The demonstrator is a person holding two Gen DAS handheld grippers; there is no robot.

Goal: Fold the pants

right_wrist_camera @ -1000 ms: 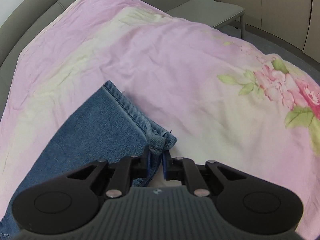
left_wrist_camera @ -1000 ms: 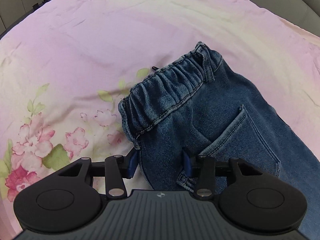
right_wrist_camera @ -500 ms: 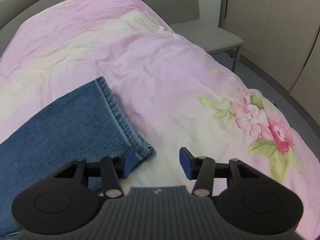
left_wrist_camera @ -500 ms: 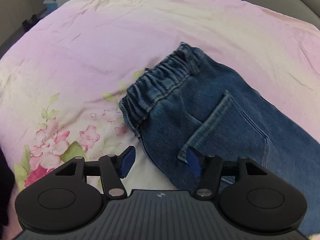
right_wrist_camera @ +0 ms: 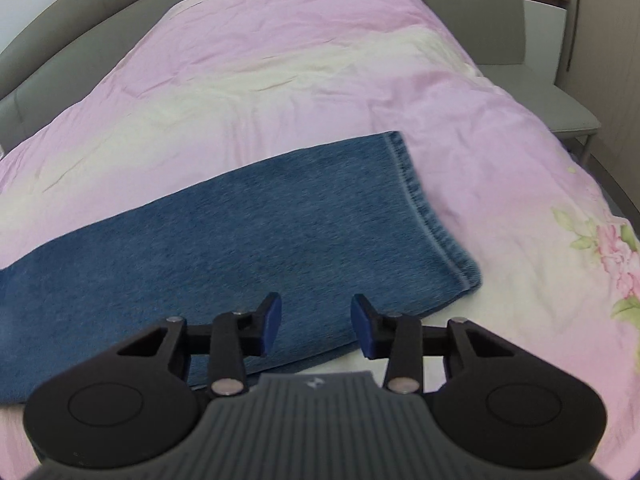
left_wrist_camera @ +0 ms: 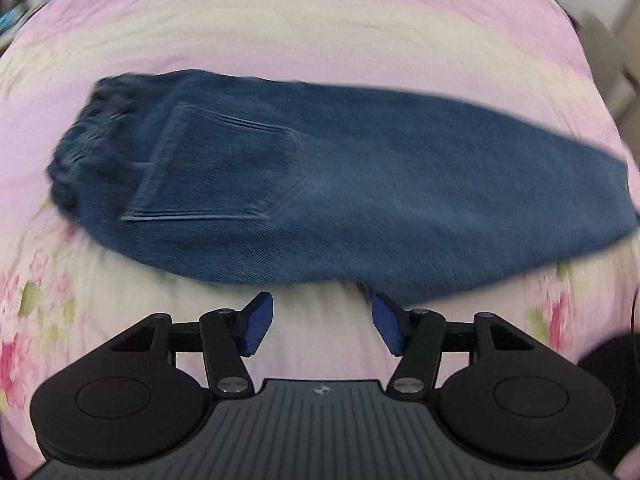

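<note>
Blue denim pants [left_wrist_camera: 320, 184] lie flat on the pink bedsheet [left_wrist_camera: 320, 12], folded lengthwise, with the elastic waistband [left_wrist_camera: 80, 140] at the left and a back pocket [left_wrist_camera: 224, 168] facing up. The left wrist view is blurred. My left gripper [left_wrist_camera: 322, 326] stands open just short of the pants' near edge, nothing between its blue pads. In the right wrist view the leg end of the pants [right_wrist_camera: 240, 240] shows with its hem [right_wrist_camera: 432, 220] at the right. My right gripper [right_wrist_camera: 316, 328] hovers over the near edge of the leg, its jaws closing, apart and not pressing the cloth.
The bedsheet [right_wrist_camera: 300, 40] carries pink flower prints [right_wrist_camera: 612, 248] near the right edge. A grey headboard [right_wrist_camera: 80, 28] runs along the far side. A grey chair [right_wrist_camera: 560, 92] stands beyond the bed's far right corner.
Both grippers let go of the pants and opened. Both pulled back from the pants and rolled, so the whole garment now lies crosswise in the left wrist view.
</note>
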